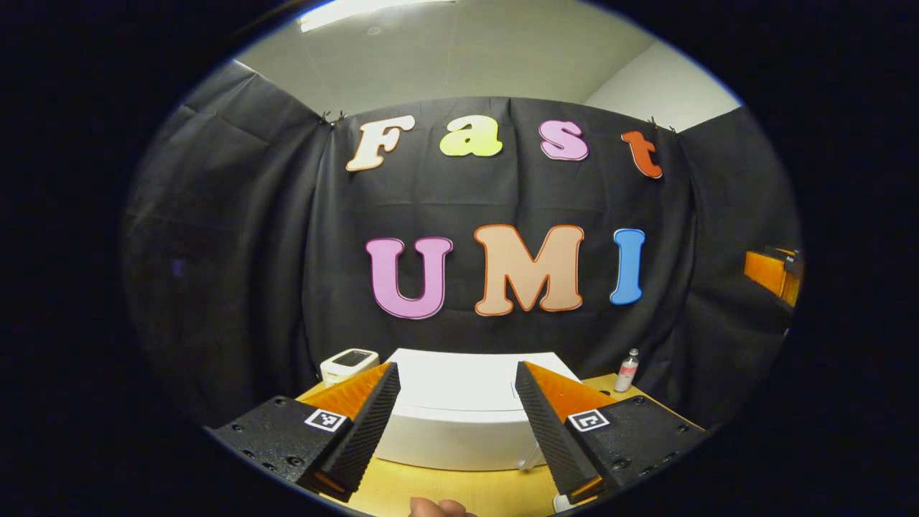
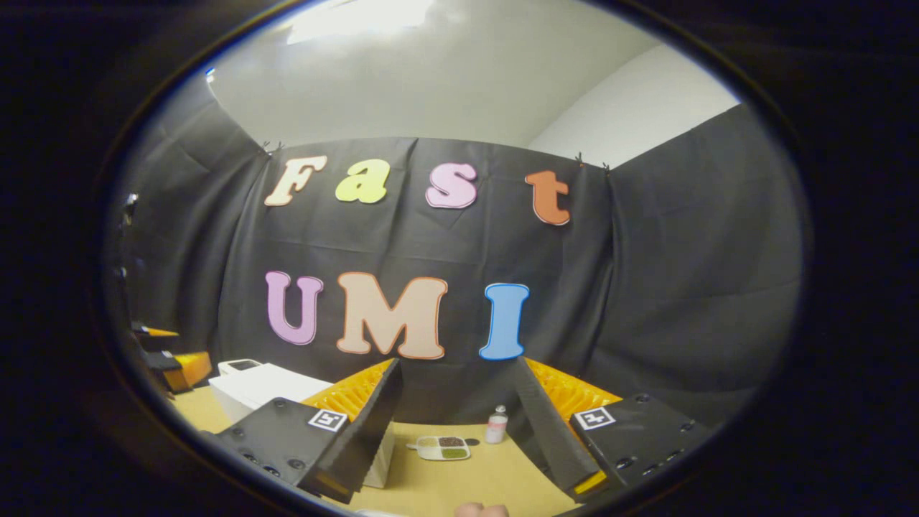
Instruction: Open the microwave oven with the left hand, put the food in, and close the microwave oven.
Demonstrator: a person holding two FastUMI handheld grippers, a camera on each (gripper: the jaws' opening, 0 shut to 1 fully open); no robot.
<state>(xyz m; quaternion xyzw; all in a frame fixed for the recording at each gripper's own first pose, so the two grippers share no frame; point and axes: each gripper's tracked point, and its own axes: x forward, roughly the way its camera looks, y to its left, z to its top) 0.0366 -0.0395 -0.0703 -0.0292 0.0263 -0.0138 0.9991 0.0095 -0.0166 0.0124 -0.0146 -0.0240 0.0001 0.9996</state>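
The white microwave oven (image 1: 459,413) stands shut on the wooden table, straight ahead of my left gripper (image 1: 456,366), which is open and holds nothing. In the right gripper view the microwave oven (image 2: 262,388) sits at the left. The food, a small white divided dish (image 2: 444,447) with dark and green portions, lies on the table to the right of it. My right gripper (image 2: 457,366) hangs open above and in front of the dish, apart from it.
A small bottle (image 2: 496,425) stands by the back wall, right of the dish, and shows again as the bottle (image 1: 627,370). A small white device (image 1: 350,362) sits behind the microwave's left corner. The wooden table (image 2: 445,488) has bare room in front.
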